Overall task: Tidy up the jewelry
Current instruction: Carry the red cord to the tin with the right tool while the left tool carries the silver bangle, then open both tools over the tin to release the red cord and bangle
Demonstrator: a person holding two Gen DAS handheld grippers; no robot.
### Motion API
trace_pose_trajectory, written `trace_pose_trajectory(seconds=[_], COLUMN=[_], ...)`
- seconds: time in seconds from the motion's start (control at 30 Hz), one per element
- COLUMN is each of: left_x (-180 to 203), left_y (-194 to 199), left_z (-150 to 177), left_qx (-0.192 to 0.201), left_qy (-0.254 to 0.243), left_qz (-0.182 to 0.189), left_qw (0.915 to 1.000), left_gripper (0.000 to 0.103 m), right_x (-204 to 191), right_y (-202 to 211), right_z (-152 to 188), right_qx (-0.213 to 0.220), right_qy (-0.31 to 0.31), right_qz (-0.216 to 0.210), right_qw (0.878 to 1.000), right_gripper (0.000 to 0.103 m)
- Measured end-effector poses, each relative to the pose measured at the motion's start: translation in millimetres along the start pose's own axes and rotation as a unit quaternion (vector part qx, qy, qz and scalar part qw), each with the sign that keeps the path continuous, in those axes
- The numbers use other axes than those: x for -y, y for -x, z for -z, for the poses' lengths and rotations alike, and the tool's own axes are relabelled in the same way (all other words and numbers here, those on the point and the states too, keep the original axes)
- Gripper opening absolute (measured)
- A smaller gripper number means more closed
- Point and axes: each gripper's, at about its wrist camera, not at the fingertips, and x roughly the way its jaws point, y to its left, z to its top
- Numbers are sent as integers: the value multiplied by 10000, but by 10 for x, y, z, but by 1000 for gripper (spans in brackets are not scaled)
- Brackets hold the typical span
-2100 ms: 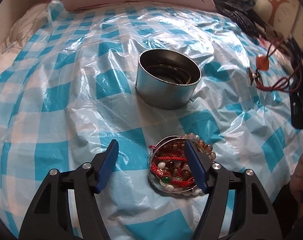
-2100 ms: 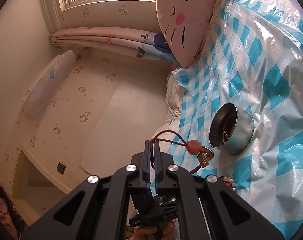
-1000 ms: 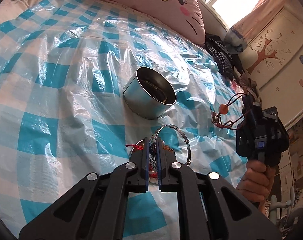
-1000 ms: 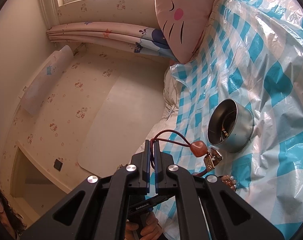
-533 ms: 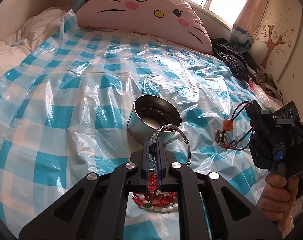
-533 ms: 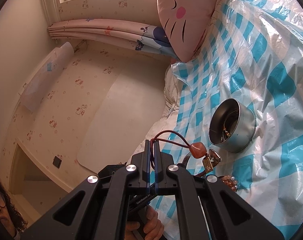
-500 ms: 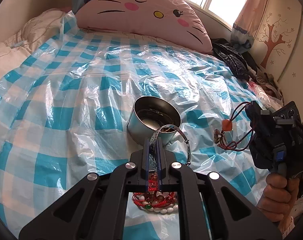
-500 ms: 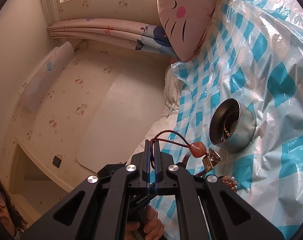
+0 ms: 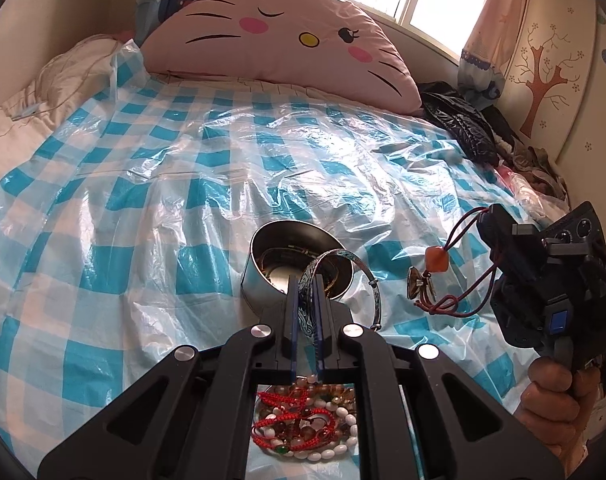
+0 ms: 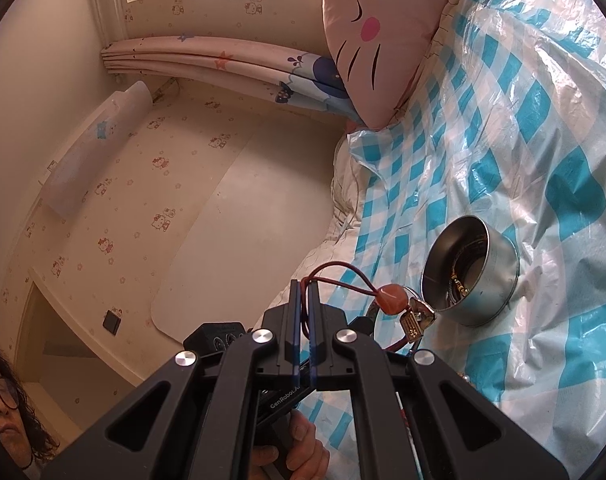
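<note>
Both wrist views, close above bed, share tin (image 9: 299,258).

The left gripper (image 9: 306,280), whose jaws were standing wide over the pile of beaded bracelets (image 9: 307,420) a moment ago, is now clamping a silver bangle (image 9: 335,280) and lifting it off that pile. The pile is dropping behind and below the fingers, while the metal tin (image 9: 299,268) is coming up just ahead of the fingertips, the bangle's far edge overlapping its open mouth.
</note>
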Motion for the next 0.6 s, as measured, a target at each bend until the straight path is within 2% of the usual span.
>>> trace_pose_trajectory(seconds=[0.13, 0.6], left_x=[-17, -53], left_y=[-107, -435], left_z=[-81, -219], left_qx=[-1, -115], left_qy=[125, 276], left_qz=[46, 16], left_qw=[9999, 9996], left_gripper=[6, 6], right_x=[19, 58], right_y=[-62, -229], right_z=[-88, -210], right_qx=[96, -19], right_qy=[13, 93], right_qz=[-62, 76], right_qw=[9999, 9999], right_gripper=[4, 5])
